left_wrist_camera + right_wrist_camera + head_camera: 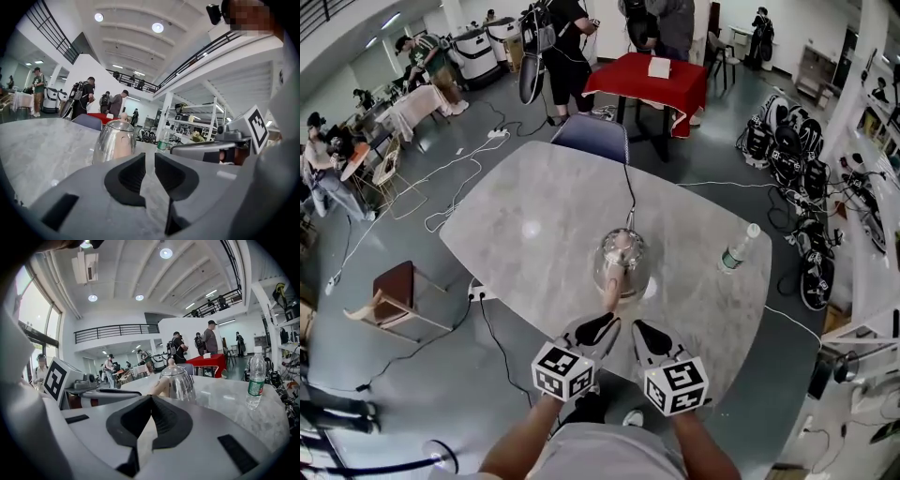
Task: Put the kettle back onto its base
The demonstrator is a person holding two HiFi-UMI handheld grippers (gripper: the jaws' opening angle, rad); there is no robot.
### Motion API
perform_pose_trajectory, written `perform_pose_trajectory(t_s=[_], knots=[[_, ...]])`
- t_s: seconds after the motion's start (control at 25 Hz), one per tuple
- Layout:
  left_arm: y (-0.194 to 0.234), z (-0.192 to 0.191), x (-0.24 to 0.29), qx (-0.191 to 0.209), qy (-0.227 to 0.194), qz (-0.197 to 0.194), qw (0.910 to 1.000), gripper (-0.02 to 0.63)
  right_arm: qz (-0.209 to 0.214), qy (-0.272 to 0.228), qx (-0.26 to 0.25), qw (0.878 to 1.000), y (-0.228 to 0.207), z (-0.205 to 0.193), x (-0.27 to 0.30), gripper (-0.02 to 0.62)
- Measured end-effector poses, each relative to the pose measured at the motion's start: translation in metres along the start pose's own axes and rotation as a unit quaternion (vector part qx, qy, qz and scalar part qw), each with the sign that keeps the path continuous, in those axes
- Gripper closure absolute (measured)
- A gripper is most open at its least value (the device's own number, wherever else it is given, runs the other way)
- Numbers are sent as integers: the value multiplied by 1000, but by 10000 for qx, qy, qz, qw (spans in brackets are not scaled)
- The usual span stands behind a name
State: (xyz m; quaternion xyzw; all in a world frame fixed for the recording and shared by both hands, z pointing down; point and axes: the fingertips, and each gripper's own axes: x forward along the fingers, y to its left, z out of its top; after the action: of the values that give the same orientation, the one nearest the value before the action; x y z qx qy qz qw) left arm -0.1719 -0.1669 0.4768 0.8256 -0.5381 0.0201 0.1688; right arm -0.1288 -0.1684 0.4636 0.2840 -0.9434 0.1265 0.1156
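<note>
Roughly in the middle of the head view, the shiny metal kettle (623,258) stands upright on the grey marble table (534,216). Its pale handle points down the frame toward the person. A thin black cord (628,192) runs from the kettle's far side up the frame to the table's far edge. Whether the base sits under the kettle cannot be told.

Just below the kettle, at lower centre, the two grippers sit side by side, both aimed at it and neither touching it. The left gripper (598,330) has its fingers slightly apart, with a narrow slit between the dark pads and nothing in it; only the table shows through. The right gripper (649,337) has its fingers together, tips meeting, and holds nothing. In the right gripper view the kettle's handle shows just above the closed tips, a little way beyond them.

A clear plastic bottle (737,247) with a green label stands upright to the right of the kettle, well apart from it. A blue-grey chair (591,136) is pushed against the table's far edge at upper centre, and above it stands a red-covered table (647,80).
</note>
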Motion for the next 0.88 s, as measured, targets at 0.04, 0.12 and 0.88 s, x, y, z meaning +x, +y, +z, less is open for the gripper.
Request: perform_pose_trajectory(t_s=[0.04,0.12,0.88], knots=[[-4,-1,-2,2,7,49,10000,541,45,-1,-20,10000,2,-1,-3,592],[-10,-3,-6,30,23,152,9999,553,138,9,-69,9999,8,-2,-8,592],[-39,2,-25,121,6,606,9981,600,438,-20,-325,9985,28,-2,-33,592]])
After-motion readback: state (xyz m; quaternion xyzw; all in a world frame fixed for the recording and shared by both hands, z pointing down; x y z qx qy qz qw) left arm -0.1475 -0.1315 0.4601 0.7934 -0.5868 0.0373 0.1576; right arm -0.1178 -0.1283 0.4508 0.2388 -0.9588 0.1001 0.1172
